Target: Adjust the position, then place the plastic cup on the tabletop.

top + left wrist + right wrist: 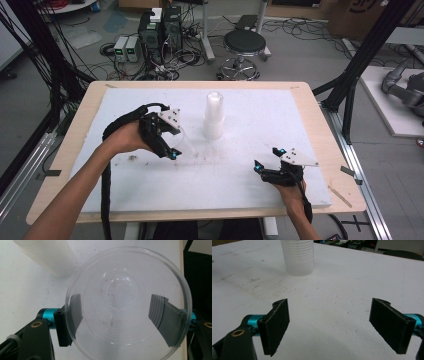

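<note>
A clear plastic cup [128, 305] is clamped between the 2 jaws of the left gripper [167, 135]. In the left gripper view its open mouth is turned toward the camera, and both grey pads are seen through its wall, pressed against the outside at left and right. In the high view the cup [186, 141] is seen only faintly, as a transparent shape just to the right of that gripper, held clear of the white table cover [250, 185].

A stack of clear plastic cups [214, 116] is stood upside down on the cover, near the held cup on its right and not touching it. In the left gripper view the stack [48, 257] is seen at the upper left, beside the rim of the held cup.

The right gripper [266, 159] is held low over the cover near the table's front right, well apart from both the held cup and the stack. Its jaws are spread wide, and nothing is gripped between them; bare cover is seen in the gap in the right gripper view, with the stack [297, 256] farther off at the top.
</note>
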`<action>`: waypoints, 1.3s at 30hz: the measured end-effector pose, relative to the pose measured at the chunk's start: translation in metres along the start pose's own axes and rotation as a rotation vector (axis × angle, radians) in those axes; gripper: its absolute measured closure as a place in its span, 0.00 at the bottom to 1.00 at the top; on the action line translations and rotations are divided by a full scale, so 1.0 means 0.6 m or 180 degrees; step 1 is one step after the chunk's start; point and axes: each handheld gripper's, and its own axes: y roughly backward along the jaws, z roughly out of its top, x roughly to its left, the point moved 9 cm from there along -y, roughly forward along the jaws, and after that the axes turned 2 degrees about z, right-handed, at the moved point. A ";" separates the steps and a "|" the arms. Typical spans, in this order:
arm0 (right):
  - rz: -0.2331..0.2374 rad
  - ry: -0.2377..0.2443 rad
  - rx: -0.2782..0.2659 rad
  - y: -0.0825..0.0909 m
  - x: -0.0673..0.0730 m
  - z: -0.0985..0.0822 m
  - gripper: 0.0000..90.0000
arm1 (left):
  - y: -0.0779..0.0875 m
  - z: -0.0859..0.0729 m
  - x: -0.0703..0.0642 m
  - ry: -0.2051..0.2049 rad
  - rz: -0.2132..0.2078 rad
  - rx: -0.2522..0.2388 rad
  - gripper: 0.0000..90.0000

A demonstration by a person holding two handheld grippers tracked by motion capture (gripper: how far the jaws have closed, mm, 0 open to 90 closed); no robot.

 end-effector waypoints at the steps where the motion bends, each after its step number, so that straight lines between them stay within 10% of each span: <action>1: -0.0021 0.0003 0.0005 0.000 -0.003 -0.002 0.18 | -0.001 -0.002 0.000 0.0008 -0.0019 0.0045 0.30; 39: -0.0033 -0.0032 0.0060 -0.004 -0.006 -0.009 0.18 | -0.024 0.001 0.017 -0.0025 -0.0012 0.0321 0.30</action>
